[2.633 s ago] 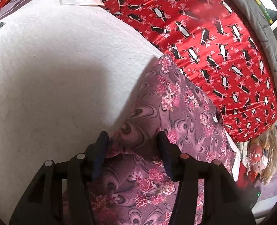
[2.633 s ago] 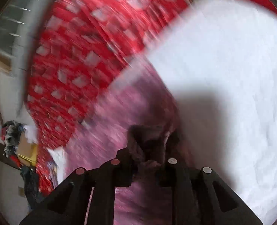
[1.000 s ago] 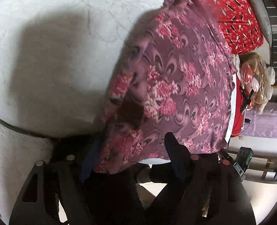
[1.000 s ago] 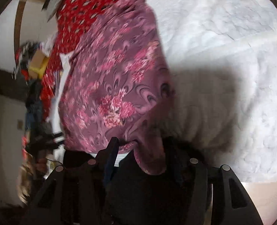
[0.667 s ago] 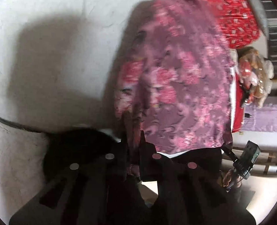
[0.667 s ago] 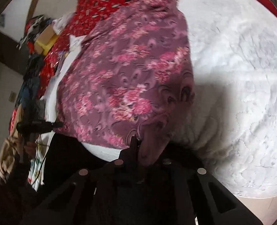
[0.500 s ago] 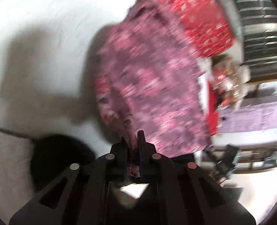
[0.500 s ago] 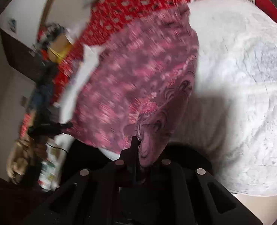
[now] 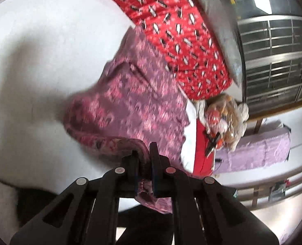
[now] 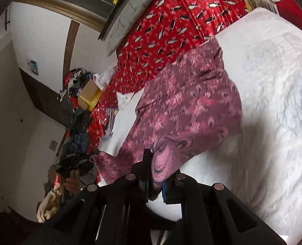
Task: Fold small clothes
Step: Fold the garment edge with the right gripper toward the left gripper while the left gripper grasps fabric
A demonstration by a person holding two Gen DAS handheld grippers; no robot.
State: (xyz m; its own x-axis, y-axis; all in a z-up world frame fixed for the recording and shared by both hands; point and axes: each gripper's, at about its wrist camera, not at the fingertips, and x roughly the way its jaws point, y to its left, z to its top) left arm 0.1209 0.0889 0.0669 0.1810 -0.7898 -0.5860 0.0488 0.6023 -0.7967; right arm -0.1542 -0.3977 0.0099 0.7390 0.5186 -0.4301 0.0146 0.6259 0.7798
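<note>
While both near corners of the purple floral garment [image 9: 130, 104] are pinched and raised off the white bed cover [image 9: 38, 65], this looks like the fold-over step. Left hand-held gripper [image 9: 144, 155] is clamped on the hem, cloth spreading toward 12 o'clock. Right hand-held gripper [image 10: 154, 163] likewise, cloth at 12 to 1. Next, I'd guess: carry both corners evenly toward the far edge.

Left gripper [image 9: 144, 159]: jaws clamped near-closed, only thin fold of cloth pinched between pads, fingers angled downward. Right gripper [image 10: 154, 170]: jaws likewise pressed together on cloth edge, fingers tilted down, less steeply. In right wrist view, left gripper [image 10: 77, 159] seen at far left, dark body, person's hand [image 10: 72, 184] wrapped around its handle.
</note>
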